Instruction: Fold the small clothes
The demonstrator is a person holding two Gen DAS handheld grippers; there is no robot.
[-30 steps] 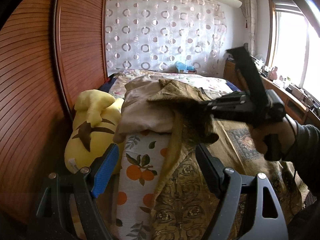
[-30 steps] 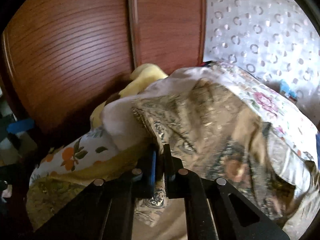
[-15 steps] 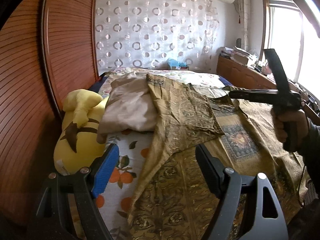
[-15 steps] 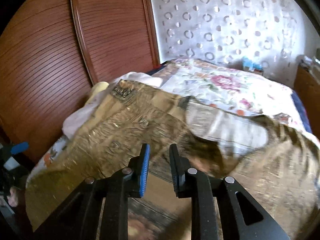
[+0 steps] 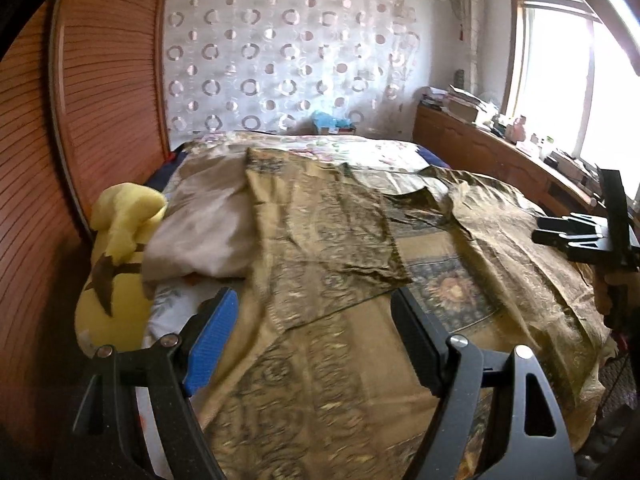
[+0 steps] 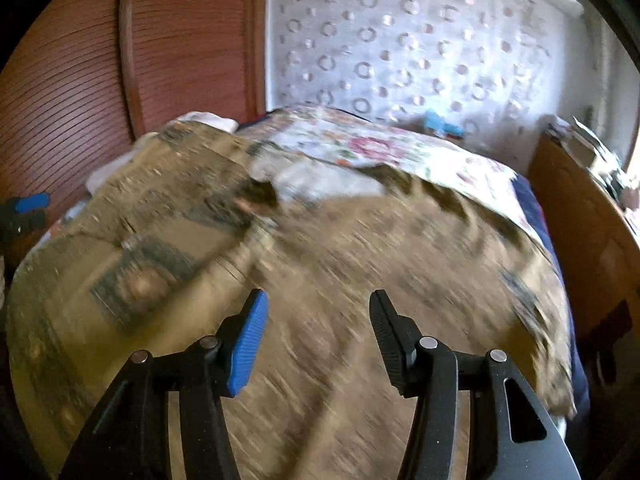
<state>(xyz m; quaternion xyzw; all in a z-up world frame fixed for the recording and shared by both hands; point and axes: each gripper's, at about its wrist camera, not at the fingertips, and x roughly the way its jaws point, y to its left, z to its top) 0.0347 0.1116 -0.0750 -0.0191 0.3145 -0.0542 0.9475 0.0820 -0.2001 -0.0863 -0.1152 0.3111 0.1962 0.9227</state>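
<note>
Since the earlier frames the right hand-held gripper (image 6: 318,336) had let go of the gold patterned cloth (image 5: 324,248); its jaws had just been opening and stood apart with nothing between them. That cloth now lay spread over the bed (image 5: 352,146), one flap folded across its middle, reaching from the near edge toward the flowered cover at the far end. At the bed's left edge a pale garment (image 5: 200,236) lay bunched just beside a yellow plush toy (image 5: 116,264), the gold cloth overlapping it. Left hand-held gripper (image 5: 314,336) hovered over the near edge, jaws wide and empty. Right-wrist view was blurred
</note>
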